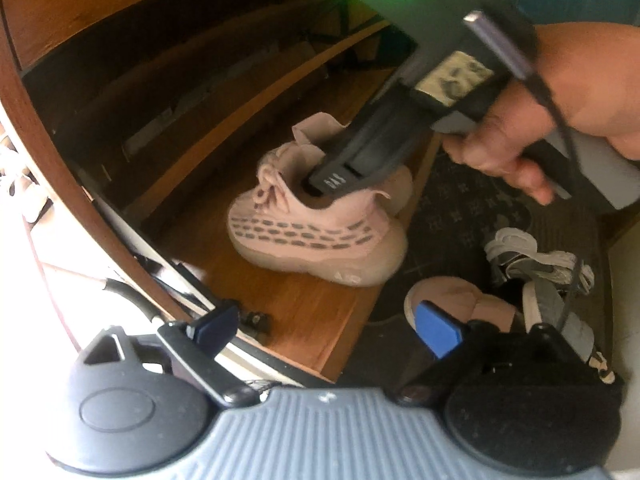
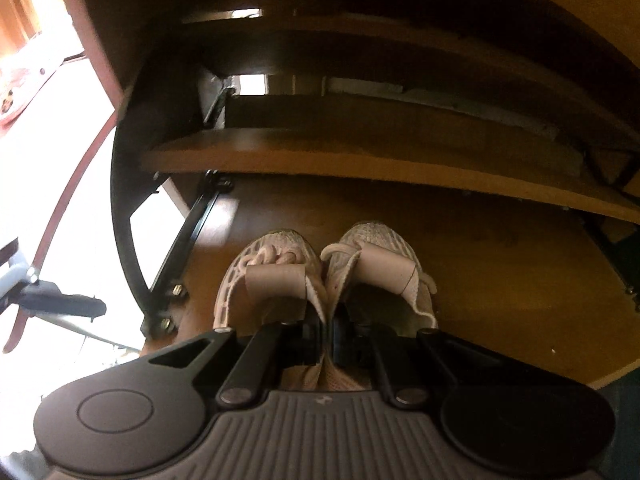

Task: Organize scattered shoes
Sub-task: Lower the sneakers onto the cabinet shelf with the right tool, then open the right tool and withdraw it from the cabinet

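A pair of pink knit sneakers stands on the bottom wooden shelf of a shoe cabinet. My right gripper is shut on the inner collars of both sneakers, pinching them together, one finger inside each shoe; it also shows in the left wrist view, reaching into the shoe opening. My left gripper is open and empty, low in front of the shelf, its blue pads apart. A pink slipper and a grey-white sneaker lie on the dark mat.
The cabinet has several wooden shelves above the bottom one, with black metal brackets at the left side. A dark patterned mat lies on the floor in front. A bright floor area is at the left.
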Demonstrator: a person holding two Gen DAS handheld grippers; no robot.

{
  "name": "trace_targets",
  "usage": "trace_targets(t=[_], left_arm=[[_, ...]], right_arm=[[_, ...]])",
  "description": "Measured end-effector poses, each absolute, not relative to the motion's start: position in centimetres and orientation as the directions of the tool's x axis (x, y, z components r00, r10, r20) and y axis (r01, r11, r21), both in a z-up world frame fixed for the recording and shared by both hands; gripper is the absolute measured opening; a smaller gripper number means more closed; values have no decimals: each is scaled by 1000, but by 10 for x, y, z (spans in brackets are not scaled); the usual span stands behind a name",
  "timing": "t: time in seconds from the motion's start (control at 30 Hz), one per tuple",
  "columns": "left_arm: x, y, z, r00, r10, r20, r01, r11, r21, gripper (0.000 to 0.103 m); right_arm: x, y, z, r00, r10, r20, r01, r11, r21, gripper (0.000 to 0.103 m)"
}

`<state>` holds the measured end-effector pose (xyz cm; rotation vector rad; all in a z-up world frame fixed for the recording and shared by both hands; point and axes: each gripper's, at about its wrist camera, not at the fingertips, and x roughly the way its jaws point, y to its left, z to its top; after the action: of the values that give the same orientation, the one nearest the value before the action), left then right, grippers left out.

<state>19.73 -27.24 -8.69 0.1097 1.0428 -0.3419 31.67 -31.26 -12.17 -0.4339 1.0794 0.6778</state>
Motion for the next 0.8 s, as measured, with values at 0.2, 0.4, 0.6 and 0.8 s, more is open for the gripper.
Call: trace_targets(t=[0.2,0.4,0.6,0.8], left_arm=[[196,-264,-92,436,-235,-868,322,942,-93,96],[202,-256,-95,435,-233,-870,303,948,-102,96],[203,-248,-99,426,-217,-879,289,953,-95,97],[200,-240,-98,426,-186,-885,271,960,-71,97]], right_arm=[[330,-297,-132,301,317,-899,-702,712,16,6],[338,-275,-148,308,330,-892,-707,707,18,7],[340,-257,-155,326,327,-887,-697,717,8,19],[330,-260,-142,376,337,-863,-669,743,-1,44]])
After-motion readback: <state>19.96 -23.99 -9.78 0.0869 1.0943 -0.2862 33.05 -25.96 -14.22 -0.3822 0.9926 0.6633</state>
